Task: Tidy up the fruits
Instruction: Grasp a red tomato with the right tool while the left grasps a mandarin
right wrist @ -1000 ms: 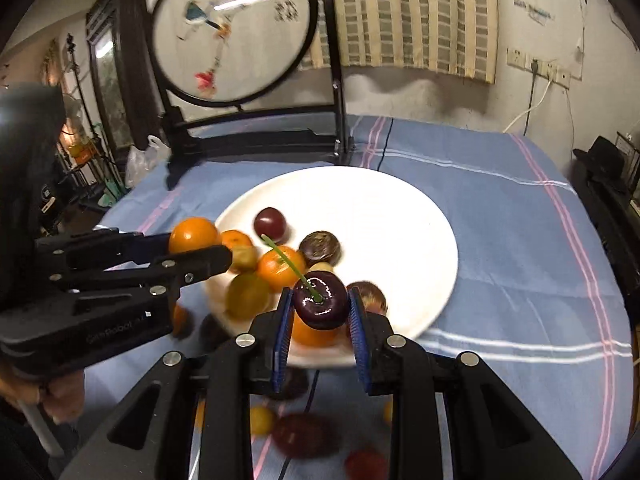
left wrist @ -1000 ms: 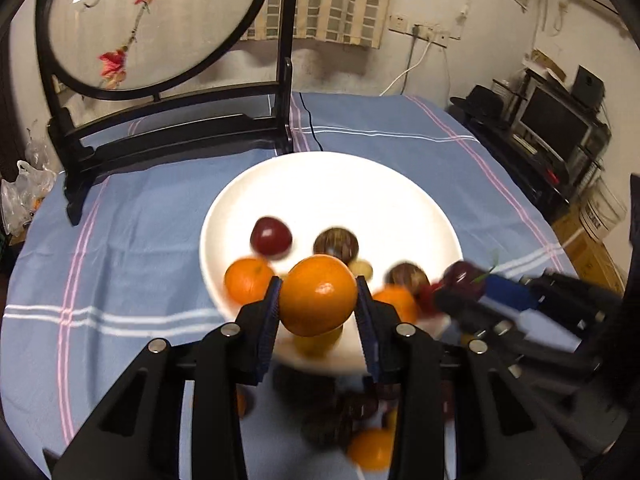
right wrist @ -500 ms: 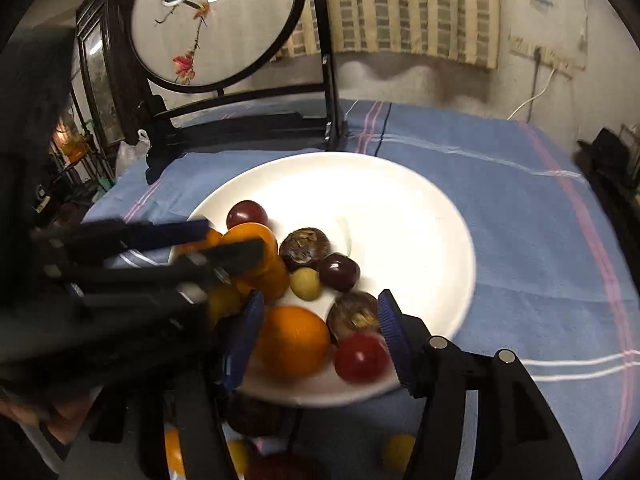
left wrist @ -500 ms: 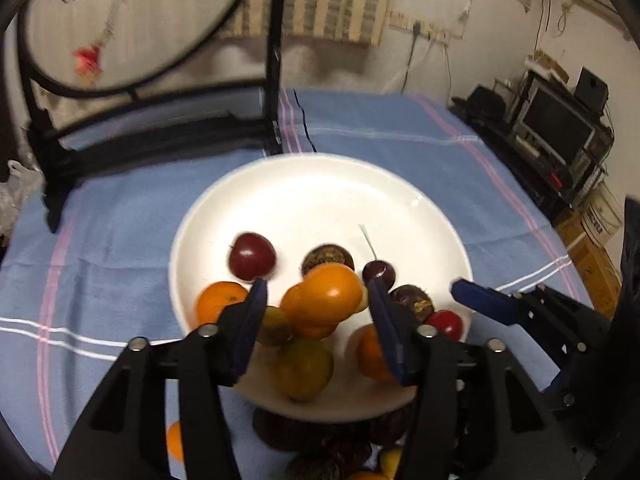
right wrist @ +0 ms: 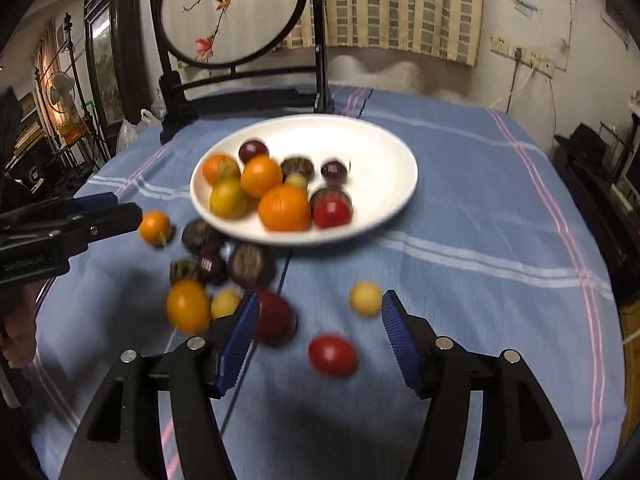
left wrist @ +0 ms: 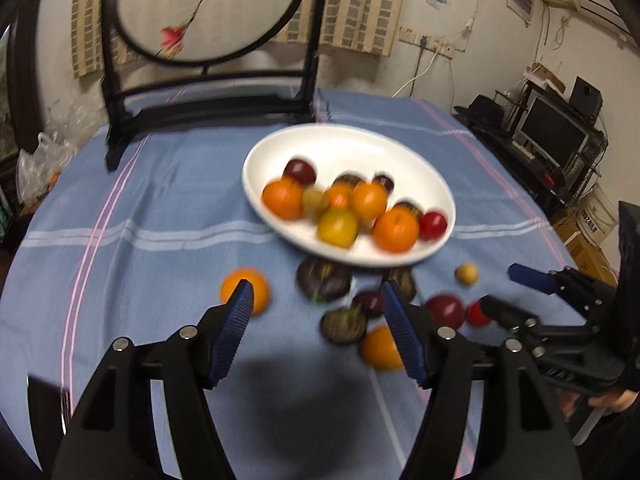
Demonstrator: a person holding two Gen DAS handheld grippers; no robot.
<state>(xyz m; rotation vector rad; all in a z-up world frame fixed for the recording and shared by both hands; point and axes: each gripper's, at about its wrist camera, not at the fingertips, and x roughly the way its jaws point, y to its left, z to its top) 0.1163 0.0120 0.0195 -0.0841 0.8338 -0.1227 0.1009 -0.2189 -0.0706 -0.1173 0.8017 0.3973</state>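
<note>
A white plate [left wrist: 400,152] [right wrist: 380,148] on the blue tablecloth holds several fruits: oranges [left wrist: 395,229] [right wrist: 284,207], dark plums and a red one [right wrist: 331,213]. More fruits lie loose on the cloth in front of it: an orange [left wrist: 256,286] [right wrist: 154,227], dark passion fruits [left wrist: 323,278] [right wrist: 250,265], a red fruit [right wrist: 332,354], a small yellow one [left wrist: 466,273] [right wrist: 365,298]. My left gripper [left wrist: 316,334] is open and empty above the loose fruits. My right gripper [right wrist: 318,334] is open and empty over the red fruit; it also shows in the left wrist view [left wrist: 516,292].
A black-framed round embroidered screen [left wrist: 208,8] [right wrist: 236,12] stands at the table's far edge behind the plate. A shelf with a monitor [left wrist: 556,132] stands off the table's right side. The left gripper shows at the left of the right wrist view [right wrist: 100,212].
The left gripper let go of the orange and the right let go of the cherry; both lie in the plate. Both grippers opened wide and pulled back and up from the plate.
</note>
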